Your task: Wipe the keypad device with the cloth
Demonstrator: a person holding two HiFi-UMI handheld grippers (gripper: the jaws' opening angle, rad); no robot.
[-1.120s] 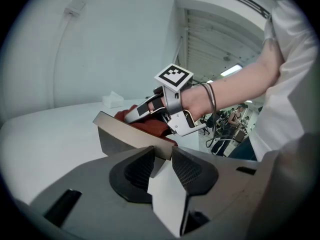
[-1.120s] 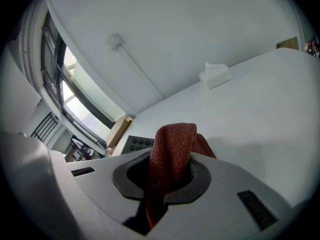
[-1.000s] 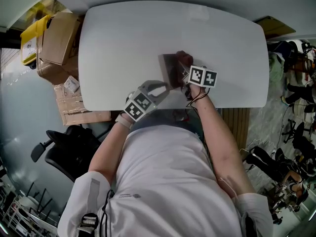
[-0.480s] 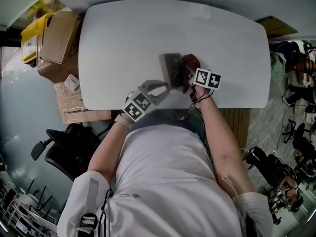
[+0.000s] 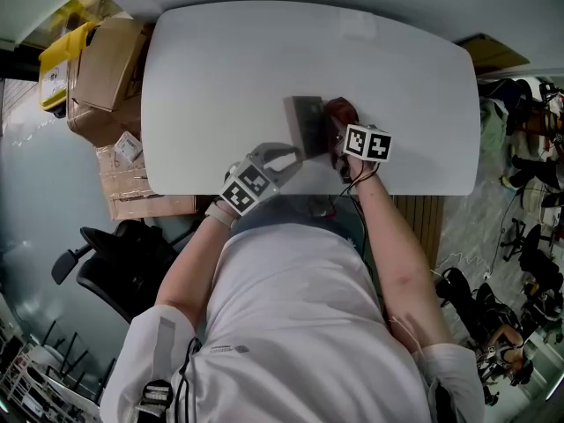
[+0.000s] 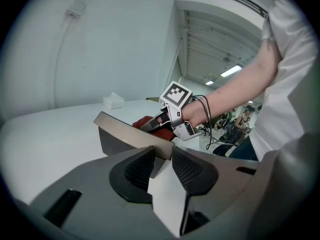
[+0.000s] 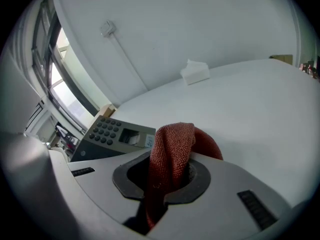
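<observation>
Jaws of our left gripper (image 6: 162,155) are pinching the near edge of the keypad device (image 5: 307,122) on the table (image 5: 220,73), while our right gripper (image 7: 169,180) is clamping the red cloth (image 7: 172,146) just right of it, perhaps touching.

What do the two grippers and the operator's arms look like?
Both are grey plastic: left gripper, right gripper, with dark ribbed fingers. Each carries a cube of black-and-white square markers. Black cables loop at the right wrist. Short white sleeves.
</observation>
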